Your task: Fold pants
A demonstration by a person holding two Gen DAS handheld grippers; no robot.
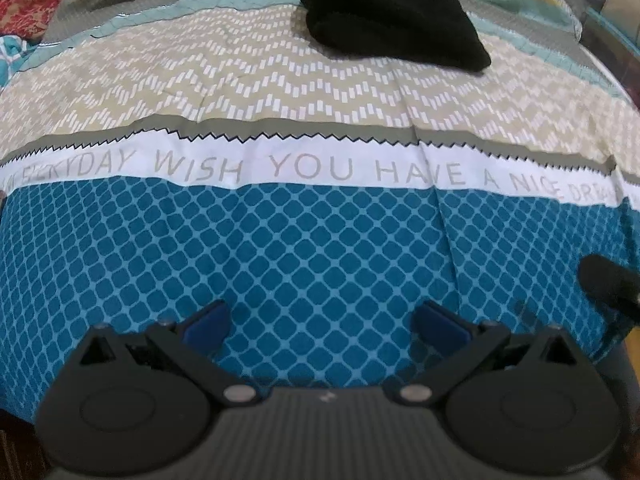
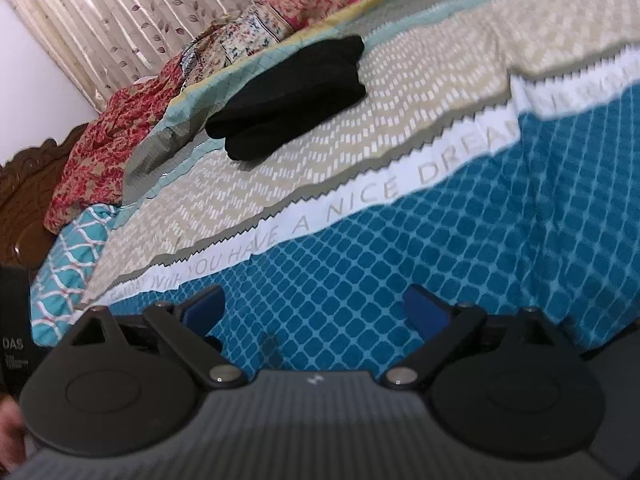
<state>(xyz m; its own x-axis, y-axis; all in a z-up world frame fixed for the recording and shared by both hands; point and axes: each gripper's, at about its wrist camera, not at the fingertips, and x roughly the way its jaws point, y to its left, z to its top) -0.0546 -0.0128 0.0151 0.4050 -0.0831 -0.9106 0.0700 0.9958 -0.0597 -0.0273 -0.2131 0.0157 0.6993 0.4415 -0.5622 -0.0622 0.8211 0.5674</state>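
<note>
Left wrist view has the left gripper point(image 1: 320, 320) with its blue-padded fingers point(image 1: 206, 322) spread wide and holding nothing, low over the teal lattice-printed band of the striped quilted bedspread point(image 1: 320, 248). The black folded fabric pants point(image 1: 390, 16) lie well ahead of the fingertips, past the white lettered stripe, on the beige zigzag band. In the right wrist view the right gripper point(image 2: 314, 310) is likewise spread wide and empty, with the same bundle point(image 2: 292, 96) far ahead and a little to the left of its fingers.

The pants look already folded into a compact stack, though the black cloth hides its layers, so I cannot be sure every fold is square. The main risk, as I judge it, is undoing that: an open finger dragged into the stack's edge could peel a layer or push the bundle askew on the soft quilt. A pad could also snag the bedspread and pull it, shifting the pants.

Beyond the bundle lie red floral pillows point(image 2: 100, 152) and a patterned blanket, with a leaf-print curtain point(image 2: 120, 8) behind. Nothing lies between the fingers and the pants. A dark object point(image 1: 608, 284) sits at the right of the left fingers, perhaps the other gripper.
</note>
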